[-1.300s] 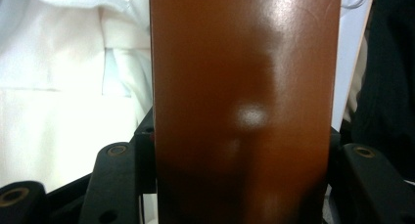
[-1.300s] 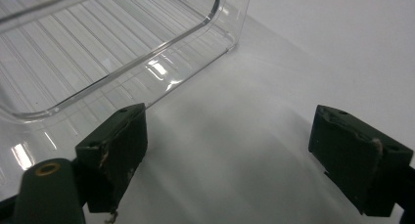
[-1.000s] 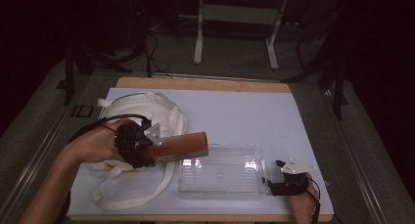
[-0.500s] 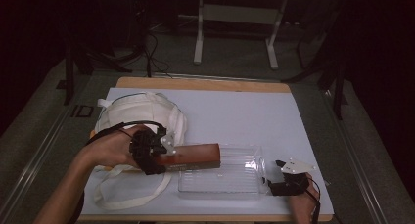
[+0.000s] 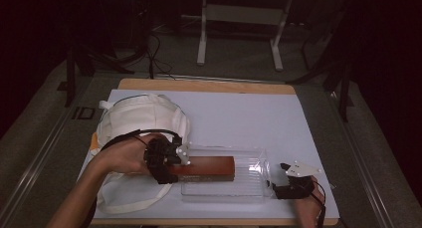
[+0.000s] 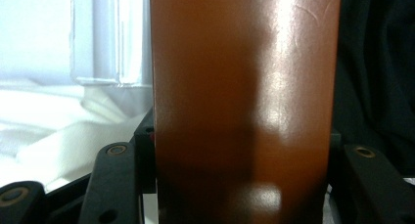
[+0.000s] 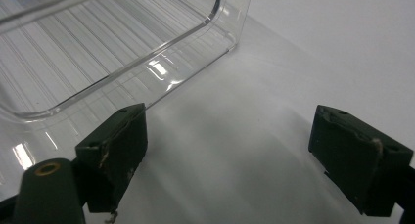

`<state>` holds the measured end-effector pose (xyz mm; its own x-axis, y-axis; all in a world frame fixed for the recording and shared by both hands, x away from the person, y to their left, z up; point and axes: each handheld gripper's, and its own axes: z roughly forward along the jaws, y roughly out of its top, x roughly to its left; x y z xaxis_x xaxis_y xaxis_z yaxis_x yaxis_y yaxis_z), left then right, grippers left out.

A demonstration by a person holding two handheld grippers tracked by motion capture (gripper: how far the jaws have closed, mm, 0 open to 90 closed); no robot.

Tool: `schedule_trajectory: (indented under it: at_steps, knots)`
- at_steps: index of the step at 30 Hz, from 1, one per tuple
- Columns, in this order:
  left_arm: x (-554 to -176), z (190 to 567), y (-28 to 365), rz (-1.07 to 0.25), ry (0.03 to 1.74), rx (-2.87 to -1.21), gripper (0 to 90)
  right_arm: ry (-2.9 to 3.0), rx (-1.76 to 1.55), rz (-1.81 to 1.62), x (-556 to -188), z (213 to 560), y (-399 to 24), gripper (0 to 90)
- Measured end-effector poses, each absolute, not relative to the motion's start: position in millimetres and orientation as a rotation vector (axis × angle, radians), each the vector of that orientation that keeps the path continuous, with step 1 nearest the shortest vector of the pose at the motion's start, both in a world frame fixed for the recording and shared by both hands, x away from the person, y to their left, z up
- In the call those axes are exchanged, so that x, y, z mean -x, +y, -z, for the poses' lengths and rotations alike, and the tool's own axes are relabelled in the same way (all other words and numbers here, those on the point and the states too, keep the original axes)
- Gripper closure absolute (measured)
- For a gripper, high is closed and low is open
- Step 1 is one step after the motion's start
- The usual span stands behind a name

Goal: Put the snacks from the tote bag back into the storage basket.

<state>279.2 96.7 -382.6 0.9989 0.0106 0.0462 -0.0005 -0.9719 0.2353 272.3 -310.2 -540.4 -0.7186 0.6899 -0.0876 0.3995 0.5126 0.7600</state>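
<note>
Firmly, the left gripper (image 5: pixel 171 166) pinches a glossy, smooth brown rectangular block (image 5: pixel 206 168) over a clear ribbed plastic tray (image 5: pixel 249 190); the right gripper (image 7: pixel 235 150) stands spread.

Letters "ID" seen on a dark plate (image 5: pixel 83 113) left of the tabletop (image 5: pixel 249 113), nothing else legible

Dim room, dark at the edges; the white counter (image 5: pixel 239 113) is lit. Glare streaks the blurred brown box (image 6: pixel 244 106).
</note>
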Motion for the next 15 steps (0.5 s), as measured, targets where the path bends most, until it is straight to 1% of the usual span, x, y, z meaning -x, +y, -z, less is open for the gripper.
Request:
schedule_trajectory:
  at_steps: [11,15]
  knots:
    - [-275,393,84,-0.071,-0.025,-2.951,44.0,2.379,-0.9,-1.051,-272,540,-310,14.4]
    - [-273,399,80,-0.094,-0.031,-2.951,44.0,2.38,-0.898,-1.05,-272,540,-310,14.4]
